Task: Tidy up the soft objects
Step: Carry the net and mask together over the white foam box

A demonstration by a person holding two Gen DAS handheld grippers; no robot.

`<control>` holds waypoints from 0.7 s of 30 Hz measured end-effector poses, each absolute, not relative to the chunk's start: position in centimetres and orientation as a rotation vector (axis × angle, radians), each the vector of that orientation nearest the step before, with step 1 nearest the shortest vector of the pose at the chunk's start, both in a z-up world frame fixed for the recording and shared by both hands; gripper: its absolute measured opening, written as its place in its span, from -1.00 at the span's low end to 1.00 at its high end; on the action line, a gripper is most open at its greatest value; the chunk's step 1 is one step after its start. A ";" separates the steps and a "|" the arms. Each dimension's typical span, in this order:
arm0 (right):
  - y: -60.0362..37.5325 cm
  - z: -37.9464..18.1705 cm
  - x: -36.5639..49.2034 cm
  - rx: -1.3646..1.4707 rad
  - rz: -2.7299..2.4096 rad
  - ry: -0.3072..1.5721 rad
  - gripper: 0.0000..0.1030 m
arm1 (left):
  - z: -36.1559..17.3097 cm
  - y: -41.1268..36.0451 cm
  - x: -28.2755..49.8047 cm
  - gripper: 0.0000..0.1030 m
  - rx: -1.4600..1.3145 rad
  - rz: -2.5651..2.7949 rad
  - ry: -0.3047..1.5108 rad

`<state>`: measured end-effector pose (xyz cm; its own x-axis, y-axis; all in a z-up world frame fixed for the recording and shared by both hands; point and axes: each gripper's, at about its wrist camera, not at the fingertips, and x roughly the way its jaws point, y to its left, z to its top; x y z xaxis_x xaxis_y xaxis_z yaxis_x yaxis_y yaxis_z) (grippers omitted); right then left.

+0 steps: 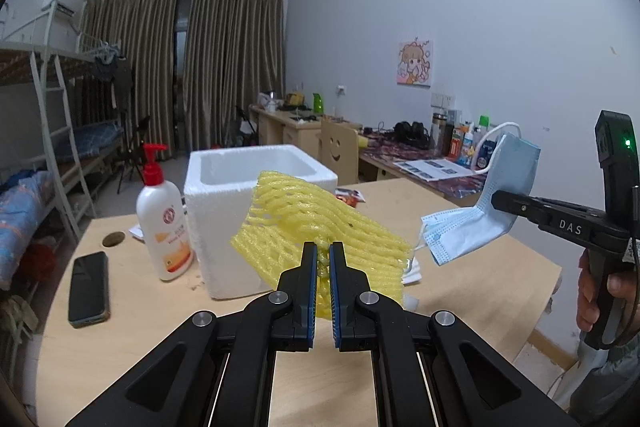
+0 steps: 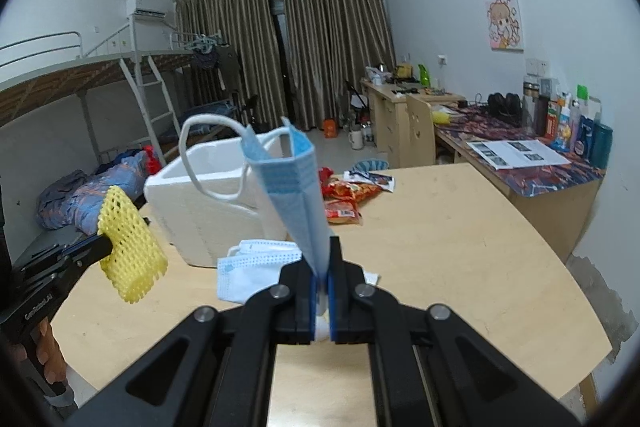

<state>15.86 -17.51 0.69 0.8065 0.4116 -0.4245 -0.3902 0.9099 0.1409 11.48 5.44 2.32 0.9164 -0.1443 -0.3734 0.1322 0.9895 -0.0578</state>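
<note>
My left gripper (image 1: 323, 251) is shut on a yellow foam net sleeve (image 1: 316, 223) and holds it above the wooden table (image 1: 460, 291), in front of the white foam box (image 1: 240, 195). The sleeve also shows in the right wrist view (image 2: 130, 247), held at the left. My right gripper (image 2: 323, 259) is shut on a blue face mask (image 2: 292, 179), which stands up from the jaws with its ear loop hanging over the foam box (image 2: 208, 203). In the left wrist view the mask (image 1: 488, 195) hangs from the right gripper (image 1: 496, 197) at the right. Another mask (image 2: 256, 267) lies on the table.
A white lotion bottle with a red pump (image 1: 162, 219) and a black phone (image 1: 89, 287) sit left of the box. Red snack packets (image 2: 344, 199) lie behind it. A coin-like disc (image 1: 113, 239) lies at the table's far left. Desks and a bunk bed stand beyond.
</note>
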 end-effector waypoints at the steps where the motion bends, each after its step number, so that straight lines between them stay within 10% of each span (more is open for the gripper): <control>1: -17.6 0.9 15.6 0.049 0.433 0.457 -0.87 | 2.5 5.4 11.1 -0.88 -0.030 -0.139 0.381; 21: -16.8 3.3 11.8 0.036 0.577 0.329 -0.87 | 6.8 5.8 3.7 -0.88 0.017 -0.022 0.232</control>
